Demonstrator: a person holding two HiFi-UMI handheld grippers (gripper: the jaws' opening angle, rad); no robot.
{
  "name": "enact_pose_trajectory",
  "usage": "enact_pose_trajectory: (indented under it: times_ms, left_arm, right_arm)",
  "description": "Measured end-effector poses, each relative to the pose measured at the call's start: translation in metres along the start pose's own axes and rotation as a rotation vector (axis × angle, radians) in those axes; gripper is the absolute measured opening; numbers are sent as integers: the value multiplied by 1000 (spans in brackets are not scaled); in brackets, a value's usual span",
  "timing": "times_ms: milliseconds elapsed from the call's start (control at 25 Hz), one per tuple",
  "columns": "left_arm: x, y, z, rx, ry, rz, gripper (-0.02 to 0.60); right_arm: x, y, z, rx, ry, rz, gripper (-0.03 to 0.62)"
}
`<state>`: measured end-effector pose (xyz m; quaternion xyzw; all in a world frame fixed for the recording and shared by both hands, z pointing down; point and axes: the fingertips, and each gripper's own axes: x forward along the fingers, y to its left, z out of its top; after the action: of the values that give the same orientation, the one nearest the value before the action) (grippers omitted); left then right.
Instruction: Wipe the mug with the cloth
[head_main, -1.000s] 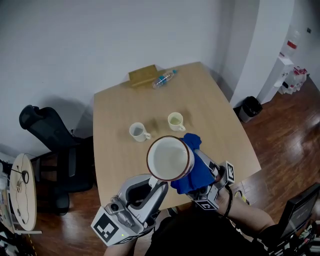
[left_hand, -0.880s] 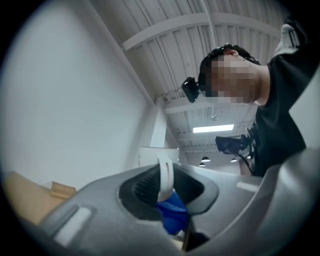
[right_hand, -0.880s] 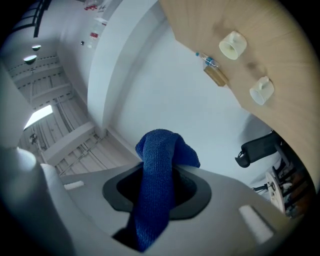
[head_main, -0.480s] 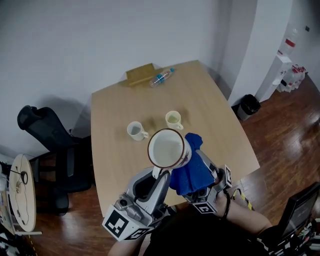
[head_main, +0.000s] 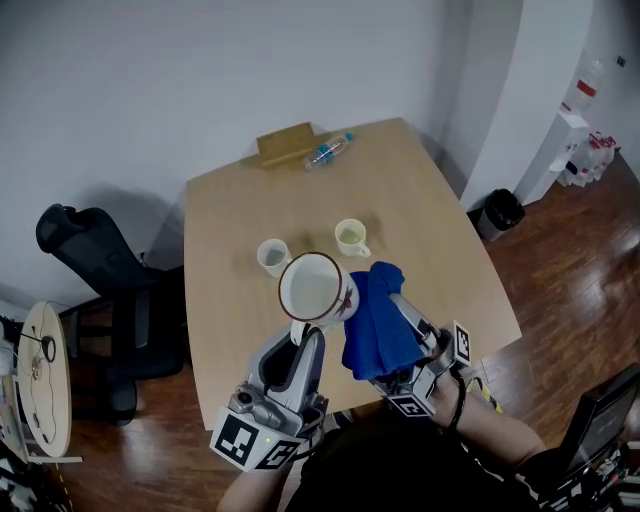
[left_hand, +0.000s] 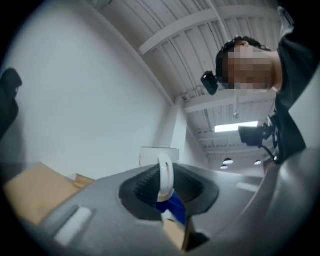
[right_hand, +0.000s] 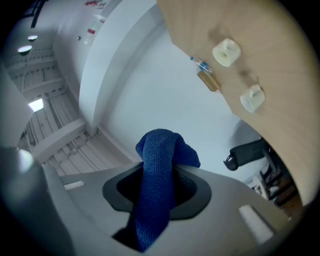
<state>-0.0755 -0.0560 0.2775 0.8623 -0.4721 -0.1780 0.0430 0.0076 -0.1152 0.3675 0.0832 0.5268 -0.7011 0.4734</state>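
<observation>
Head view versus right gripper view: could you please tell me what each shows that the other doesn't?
Only the head view: the large mug, held by its handle in the left gripper. Only the right gripper view: ceiling lights. Both: the blue cloth clamped in the right gripper, two small cups on the table, and the bottle.

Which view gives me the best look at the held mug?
Head view: the mug shows its rim and inside, with the cloth beside it. Left gripper view shows only its handle between the jaws. Right gripper view shows the cloth, not this mug.
</observation>
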Motion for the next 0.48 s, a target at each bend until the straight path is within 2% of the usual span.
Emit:
enact_pose_trajectory:
  times_ms: [80,160,240,360,440,480]
  left_arm:
    - [-13,26,-15,77,60,81,60]
    - [-28,49,-39,128,138,146,60]
    - [-41,69,-67,145,219,192,60]
    - [-58,88,-119,148,329,215,60]
    - [-68,98,-157,147,397,205,60]
    - [-72,103,-174,141,432,201,60]
  right_arm:
    - [-5,4,24,-194,23,-95,118]
    - [-9,2,47,-452,72,-267,118]
    - [-16,-8,67,-728,168,-471,120]
    - [-45,-41,97,-1166,397,-848,121]
    - [-78,-73,114,-1411,618,-1096,121]
    - [-94,-90,119,-1503,737,-1190,121]
